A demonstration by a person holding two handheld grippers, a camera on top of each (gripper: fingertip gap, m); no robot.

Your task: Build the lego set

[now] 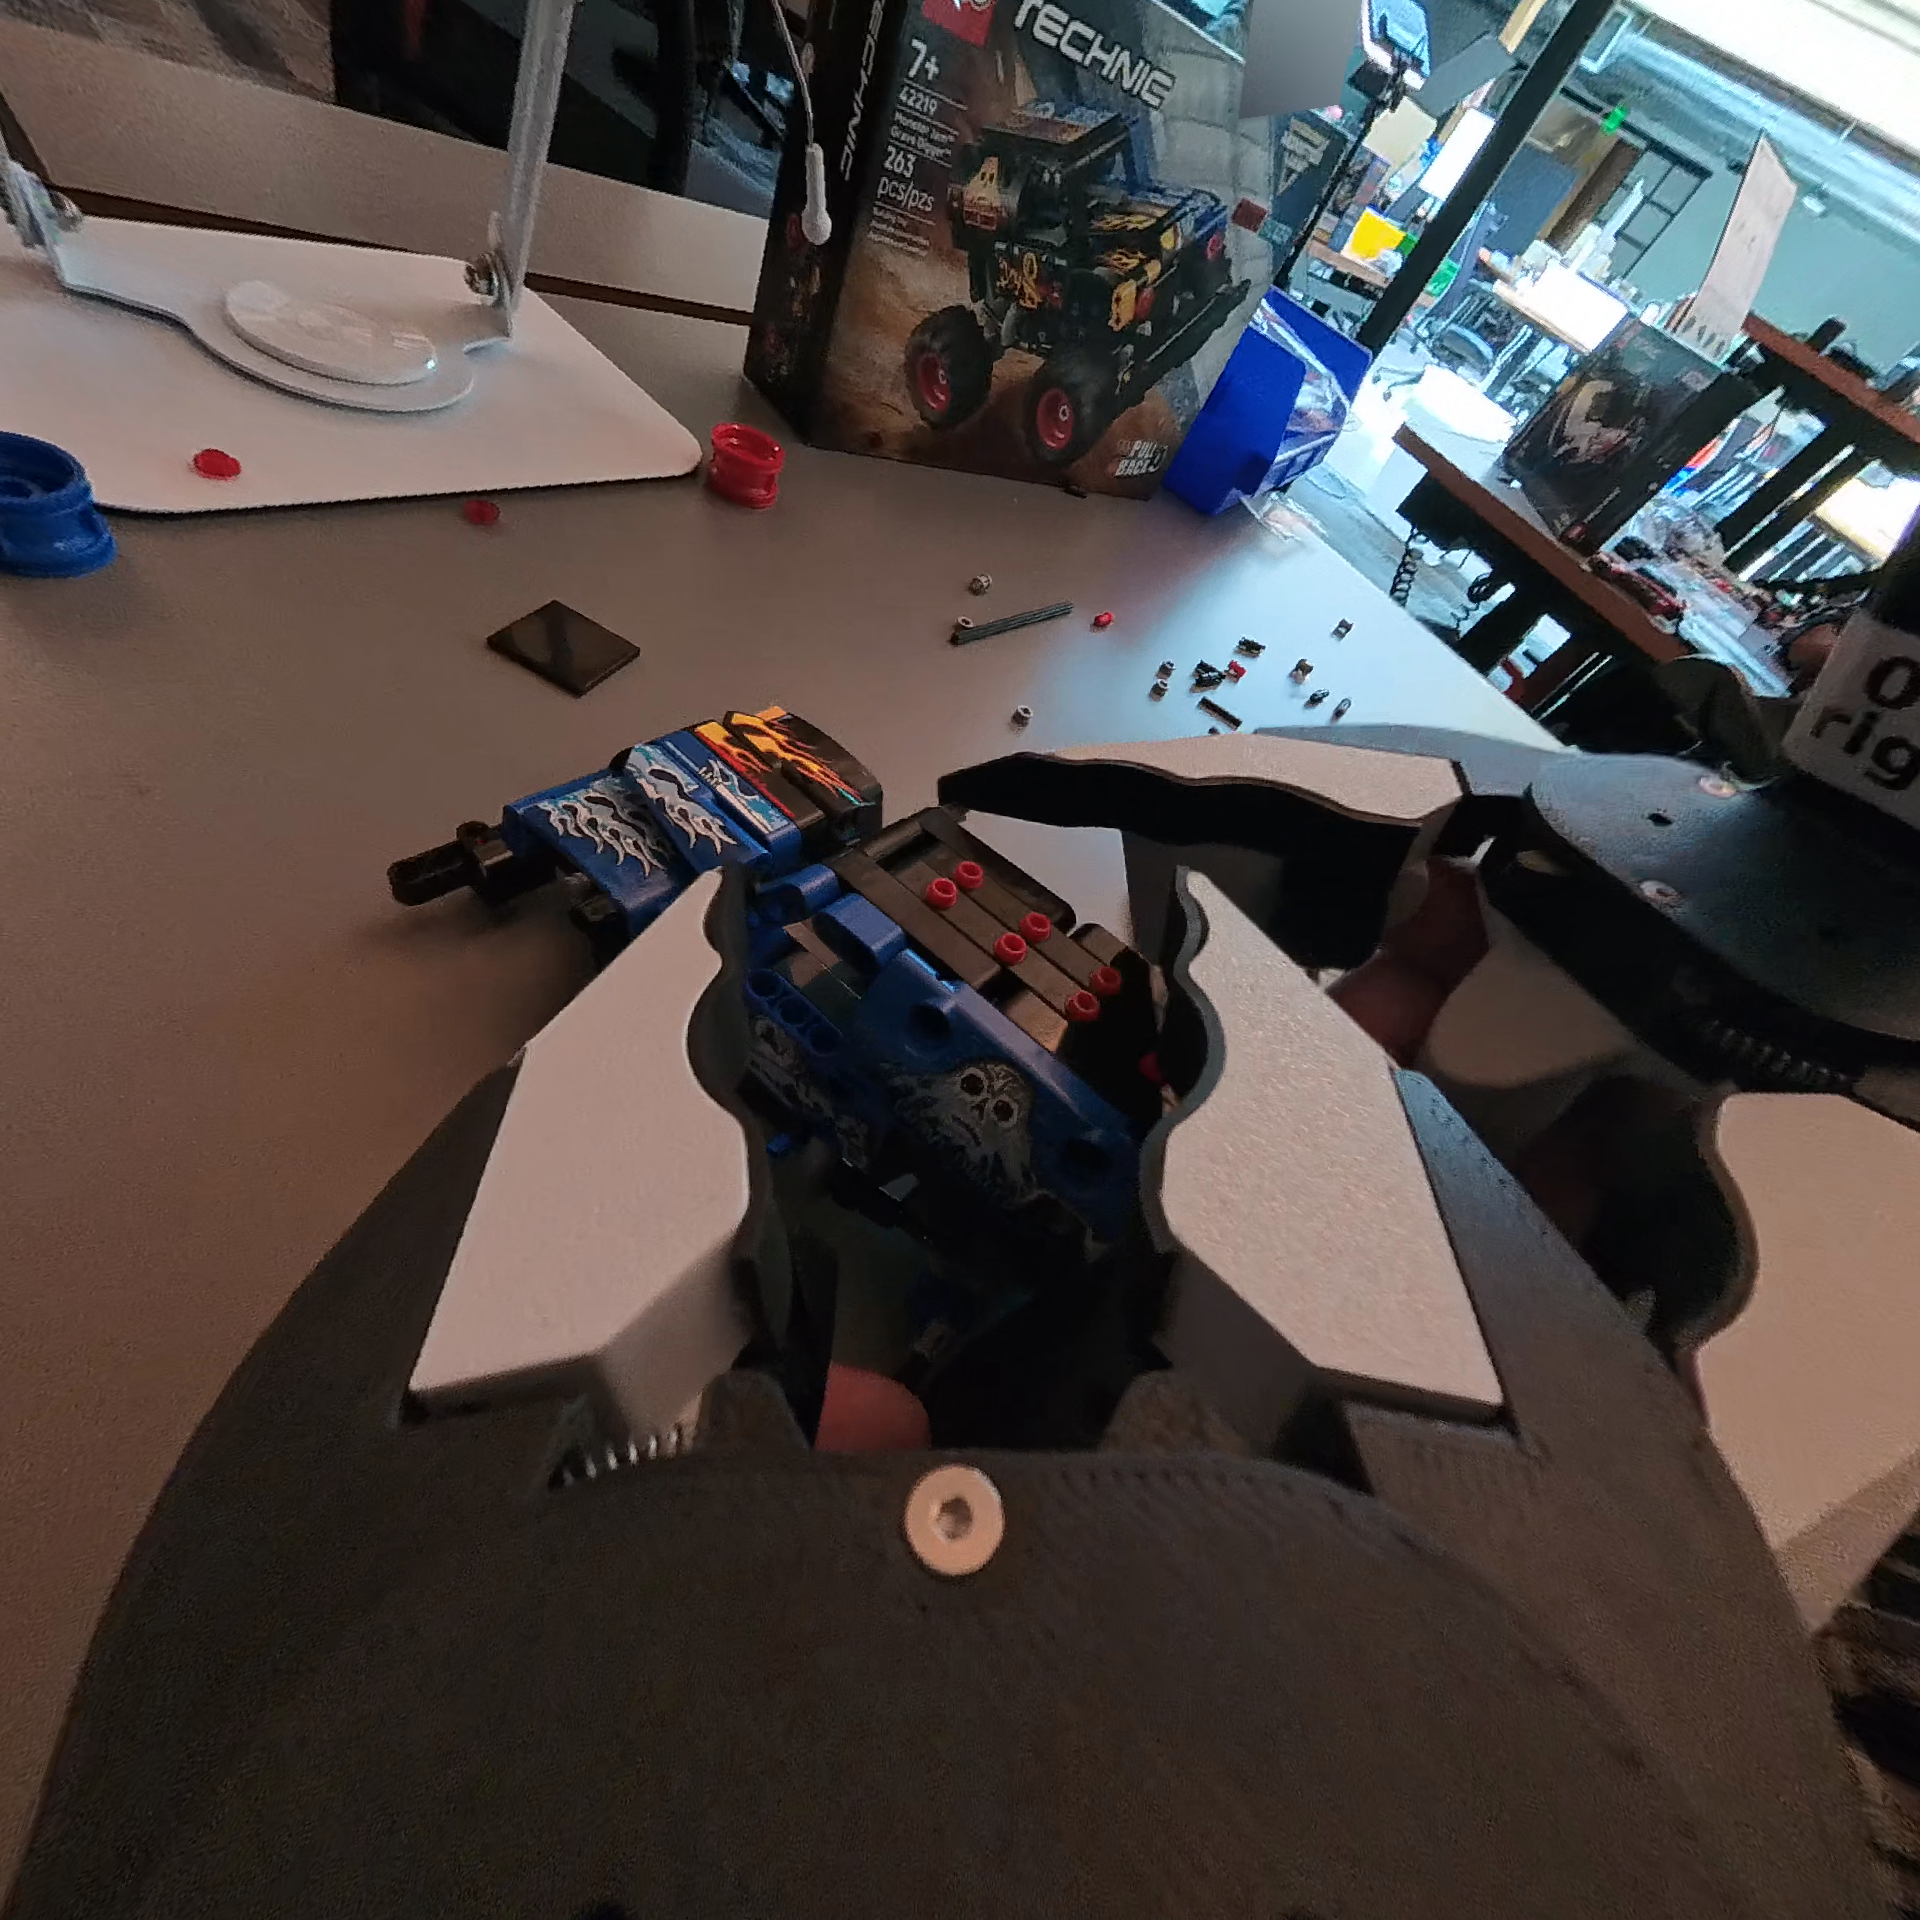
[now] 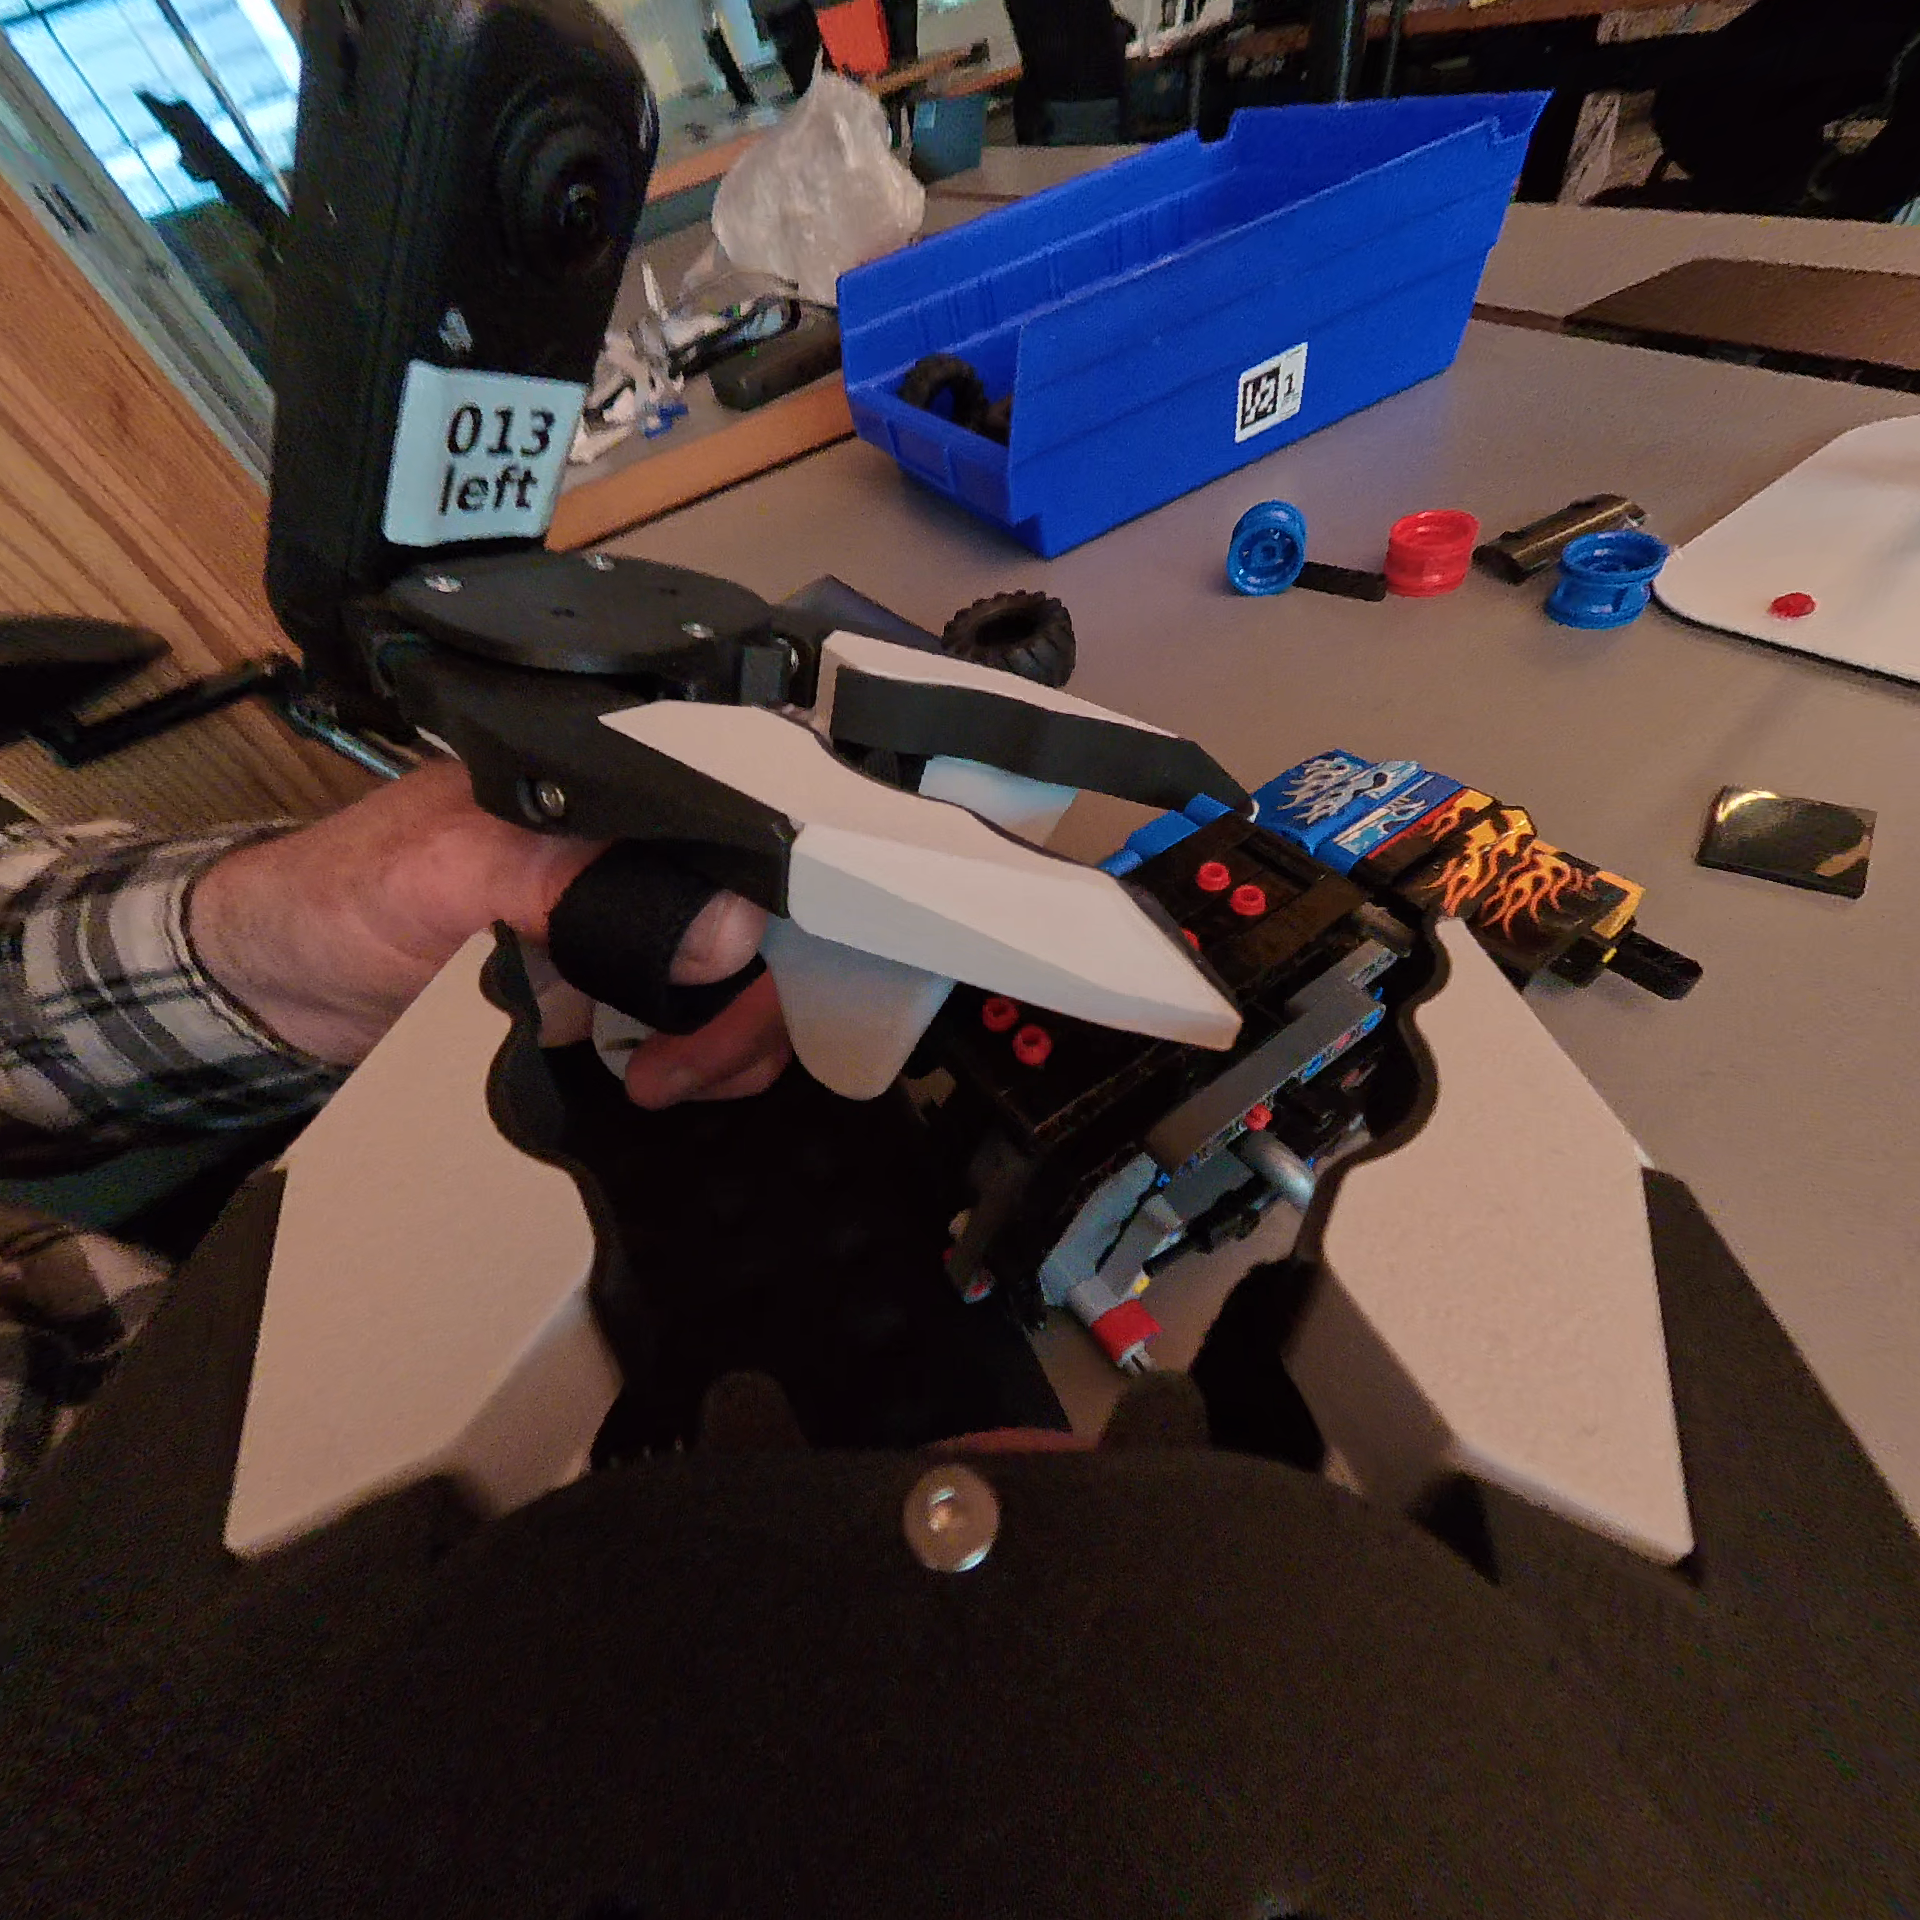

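Observation:
A partly built Lego truck body (image 1: pixel 883 1039), blue and black with flame stickers and red pins, is held tilted just above the grey table (image 1: pixel 260 831). My left gripper (image 1: pixel 951 935) is shut on the truck body across its middle. In the right wrist view the left gripper (image 2: pixel 1236 914) comes in from the left and clamps the truck body (image 2: pixel 1299 904). My right gripper (image 2: pixel 982 935) is wide open around the truck's near end, whose grey underside lies against its right finger (image 2: pixel 1507 1195). It also shows in the left wrist view (image 1: pixel 1039 831), at the truck's right.
The Lego box (image 1: pixel 997 260) and a blue bin (image 2: pixel 1174 312) stand at the back. Blue wheel hubs (image 2: pixel 1262 545), a red hub (image 2: pixel 1432 551), a black tyre (image 2: pixel 1013 634), a black tile (image 2: pixel 1787 840) and several small parts (image 1: pixel 1226 675) lie around. A white stand base (image 1: pixel 364 416) is nearby. My left tips are roughly 20 cm from the red hub (image 2: pixel 1432 551).

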